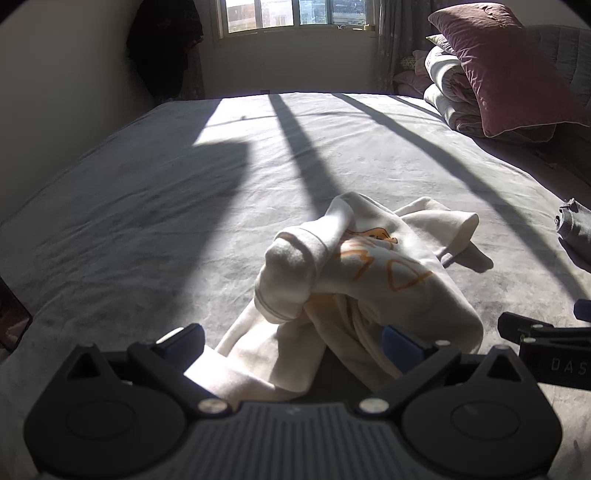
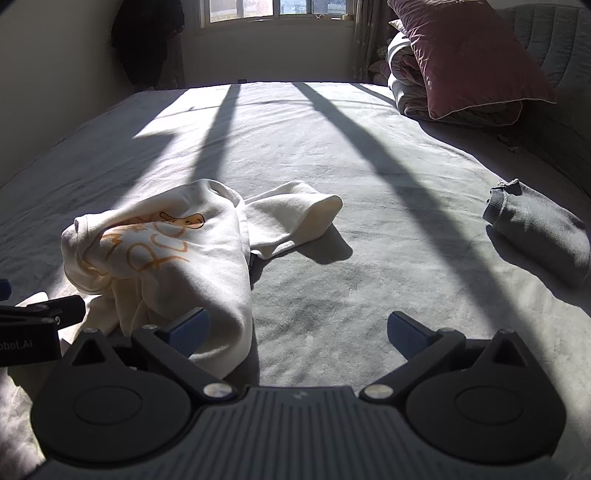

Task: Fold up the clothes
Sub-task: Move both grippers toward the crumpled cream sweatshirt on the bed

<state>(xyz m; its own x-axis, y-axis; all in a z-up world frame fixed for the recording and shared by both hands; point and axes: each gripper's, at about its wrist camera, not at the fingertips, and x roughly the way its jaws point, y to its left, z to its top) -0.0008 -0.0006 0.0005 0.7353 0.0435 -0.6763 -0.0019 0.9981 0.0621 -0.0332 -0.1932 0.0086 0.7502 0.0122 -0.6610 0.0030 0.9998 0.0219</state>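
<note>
Left wrist view: we are facing the crumpled cream cotton sweatshirt with orange print (image 1: 354, 280), lower centre on the grey bedsheet (image 1: 184, 206); left gripper (image 1: 291, 343) and right gripper (image 2: 299, 332) are gaping wide, empty; we should be pinching a hem edge

Both wrist cameras sit low over the bed (image 1: 184, 206), facing the window (image 1: 295, 14). The left view hangs close above the cream garment (image 1: 369, 280); the right looks from beside it. Both share pillows (image 2: 469, 55).
</note>
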